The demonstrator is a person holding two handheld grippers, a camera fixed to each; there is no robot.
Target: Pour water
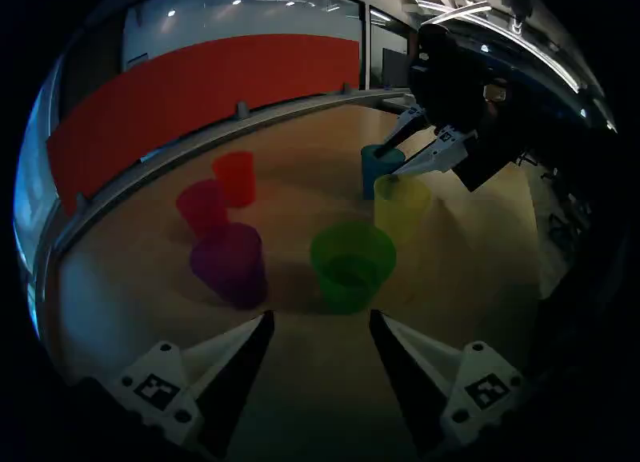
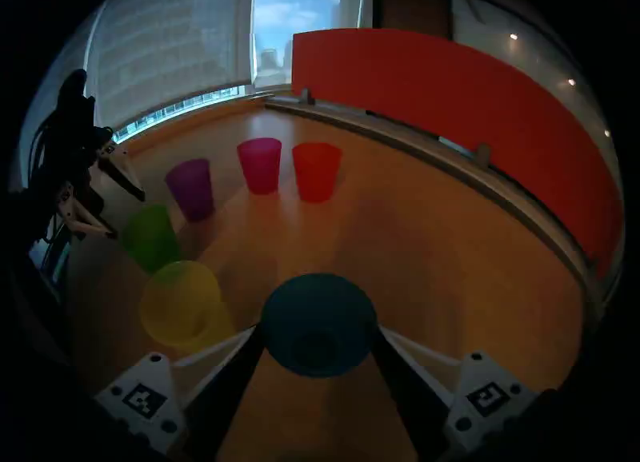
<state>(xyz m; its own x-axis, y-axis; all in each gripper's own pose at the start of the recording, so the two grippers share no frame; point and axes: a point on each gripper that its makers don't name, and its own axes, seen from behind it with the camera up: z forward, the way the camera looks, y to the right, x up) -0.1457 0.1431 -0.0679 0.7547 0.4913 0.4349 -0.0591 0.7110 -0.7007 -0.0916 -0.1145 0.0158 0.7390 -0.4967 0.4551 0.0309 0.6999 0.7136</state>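
Because every cup here looks like a thin plastic tumbler, my judgement is that each will be light, a little springy in the wall and smooth enough to slide in a loose hold.

In the left gripper view the left claw (image 1: 320, 318) stands open with nothing between its fingers, and the green cup (image 1: 352, 266) is upright just ahead of it. A purple cup (image 1: 230, 262) sits beside the green one. A magenta cup (image 1: 202, 208) and a red cup (image 1: 234, 178) stand beyond it, toward the edge of the surface (image 1: 304, 398) that carries the red panel (image 1: 200, 90). Farther off, the right claw (image 1: 386, 163) reaches around the teal cup (image 1: 372, 174), with the yellow cup (image 1: 402, 206) just beside it.

In the right gripper view the teal cup (image 2: 318, 318) fills the gap of the right claw (image 2: 318, 334), one finger at each side of its wall. I cannot tell whether they press or merely flank it. Its inside is too dim to show water. The yellow cup (image 2: 180, 302) is close on one side.

I would hold the teal cup at mid-height, below the flexible rim, and squeeze only gently. The taper could let it slip, and any water inside would shift the weight when it is tilted.
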